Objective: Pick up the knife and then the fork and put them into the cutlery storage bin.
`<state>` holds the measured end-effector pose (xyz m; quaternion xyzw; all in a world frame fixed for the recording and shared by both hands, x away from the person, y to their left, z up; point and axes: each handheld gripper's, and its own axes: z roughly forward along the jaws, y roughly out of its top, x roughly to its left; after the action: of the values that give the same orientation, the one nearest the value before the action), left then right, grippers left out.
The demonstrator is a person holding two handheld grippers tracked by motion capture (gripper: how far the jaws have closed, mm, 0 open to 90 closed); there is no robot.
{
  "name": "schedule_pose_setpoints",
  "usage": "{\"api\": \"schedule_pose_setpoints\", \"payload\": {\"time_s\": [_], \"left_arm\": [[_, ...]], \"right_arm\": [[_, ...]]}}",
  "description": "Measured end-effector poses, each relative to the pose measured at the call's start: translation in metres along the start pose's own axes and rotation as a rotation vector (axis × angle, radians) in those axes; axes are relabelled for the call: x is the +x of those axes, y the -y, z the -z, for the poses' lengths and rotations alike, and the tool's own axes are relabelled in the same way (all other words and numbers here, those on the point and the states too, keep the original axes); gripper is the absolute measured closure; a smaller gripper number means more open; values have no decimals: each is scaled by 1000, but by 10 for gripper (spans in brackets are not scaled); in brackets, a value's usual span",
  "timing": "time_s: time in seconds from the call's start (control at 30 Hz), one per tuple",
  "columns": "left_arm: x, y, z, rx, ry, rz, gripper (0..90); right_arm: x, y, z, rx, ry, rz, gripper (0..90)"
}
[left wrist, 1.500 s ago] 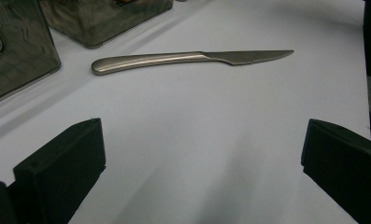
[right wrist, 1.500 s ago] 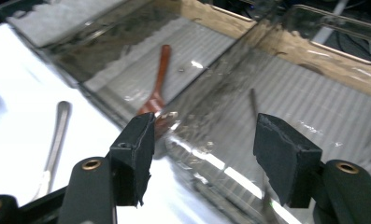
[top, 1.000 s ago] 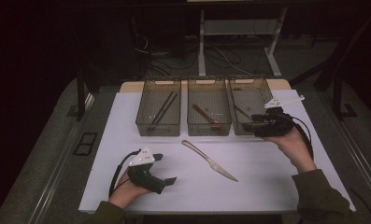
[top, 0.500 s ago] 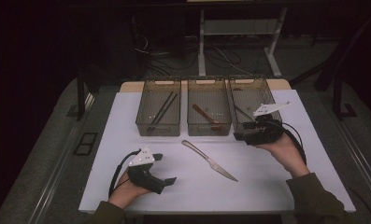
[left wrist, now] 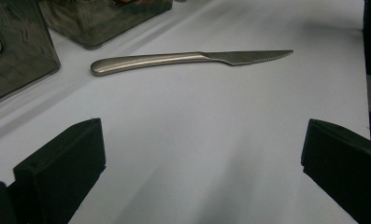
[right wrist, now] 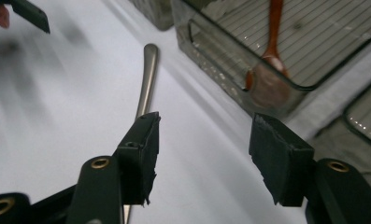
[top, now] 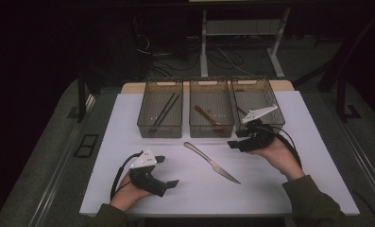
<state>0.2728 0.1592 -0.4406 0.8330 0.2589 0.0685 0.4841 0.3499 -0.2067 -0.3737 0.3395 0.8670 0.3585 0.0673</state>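
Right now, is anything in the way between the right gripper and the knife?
No, nothing visible. The right gripper, jaws apart and just been closing with nothing between them, is beside the knife, with bare white table between.

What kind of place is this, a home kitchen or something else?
Probably a lab or recording workspace, not a kitchen: a white table in a dark room, cables on the floor behind it, and three clear sorting bins holding utensils.

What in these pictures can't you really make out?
- Knife: in the right gripper view the blade end is hidden behind a black jaw.
- Right bin: in the high view the right gripper covers part of it; its contents are too dark to tell.
- Left bin: cut off by the left gripper view's edge.
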Motion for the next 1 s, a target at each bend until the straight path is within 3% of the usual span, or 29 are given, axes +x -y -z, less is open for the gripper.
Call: {"api": "schedule_pose_setpoints", "payload": {"time_s": [0.67, 1.0], "left_arm": [[0, 0, 0, -1, 3, -1, 0], [0, 0, 0, -3, 6, -2, 0]], "right_arm": [[27, -26, -57, 275, -52, 55, 626], [42, -41, -82, 372, -61, 90, 684]]}}
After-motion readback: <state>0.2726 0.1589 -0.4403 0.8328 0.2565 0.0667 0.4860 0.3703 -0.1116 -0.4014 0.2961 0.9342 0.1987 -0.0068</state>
